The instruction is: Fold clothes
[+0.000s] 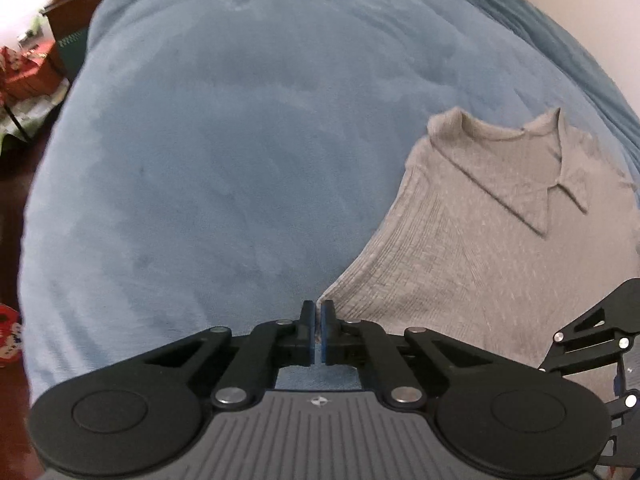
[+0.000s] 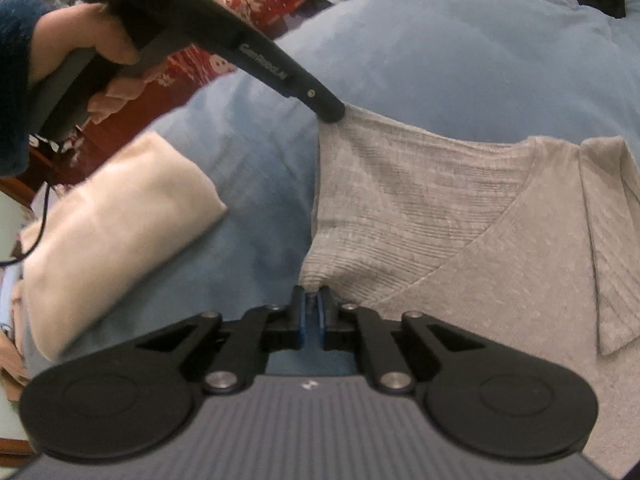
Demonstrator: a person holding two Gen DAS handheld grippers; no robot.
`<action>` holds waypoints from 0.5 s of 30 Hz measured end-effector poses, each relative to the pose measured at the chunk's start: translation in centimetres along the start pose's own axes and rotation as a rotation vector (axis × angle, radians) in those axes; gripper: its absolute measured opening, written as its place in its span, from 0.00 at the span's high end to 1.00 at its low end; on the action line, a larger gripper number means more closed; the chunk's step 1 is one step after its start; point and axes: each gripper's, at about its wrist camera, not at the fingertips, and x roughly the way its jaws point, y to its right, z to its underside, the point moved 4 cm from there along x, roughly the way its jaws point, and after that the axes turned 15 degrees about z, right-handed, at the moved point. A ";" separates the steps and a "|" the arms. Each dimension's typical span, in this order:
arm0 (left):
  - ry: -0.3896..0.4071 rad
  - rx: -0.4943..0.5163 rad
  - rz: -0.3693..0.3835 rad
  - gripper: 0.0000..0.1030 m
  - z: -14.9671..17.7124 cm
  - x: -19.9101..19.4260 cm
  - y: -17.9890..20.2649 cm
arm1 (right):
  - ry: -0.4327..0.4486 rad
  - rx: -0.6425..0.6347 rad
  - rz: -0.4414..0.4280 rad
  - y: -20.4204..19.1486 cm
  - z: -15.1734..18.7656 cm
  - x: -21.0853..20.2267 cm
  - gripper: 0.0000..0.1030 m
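Both sets of fingers (image 1: 318,320) (image 2: 310,300) are pinched shut on corners of the grey shirt (image 1: 480,248), lying lower right on the blue bed (image 1: 240,140). It looks soft, light and floppy; hem corners suit gripping.

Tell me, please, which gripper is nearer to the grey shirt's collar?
Right. The right gripper pinches the shirt at its edge, close beside the collar. The left gripper pinches another corner, farther from the collar.
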 end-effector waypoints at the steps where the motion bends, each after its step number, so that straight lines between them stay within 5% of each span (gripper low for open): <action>1: 0.001 0.004 -0.011 0.97 -0.1 -0.4 0.1 | 0.000 0.008 -0.009 0.0 0.0 -0.1 0.94; 8: -0.057 -0.043 -0.050 0.97 0.7 2.1 -1.5 | -0.055 0.057 -0.034 0.2 0.2 2.2 0.93; 15: -0.065 -0.106 -0.088 0.88 0.2 3.8 -2.1 | -0.041 0.140 -0.087 0.9 1.2 1.8 0.74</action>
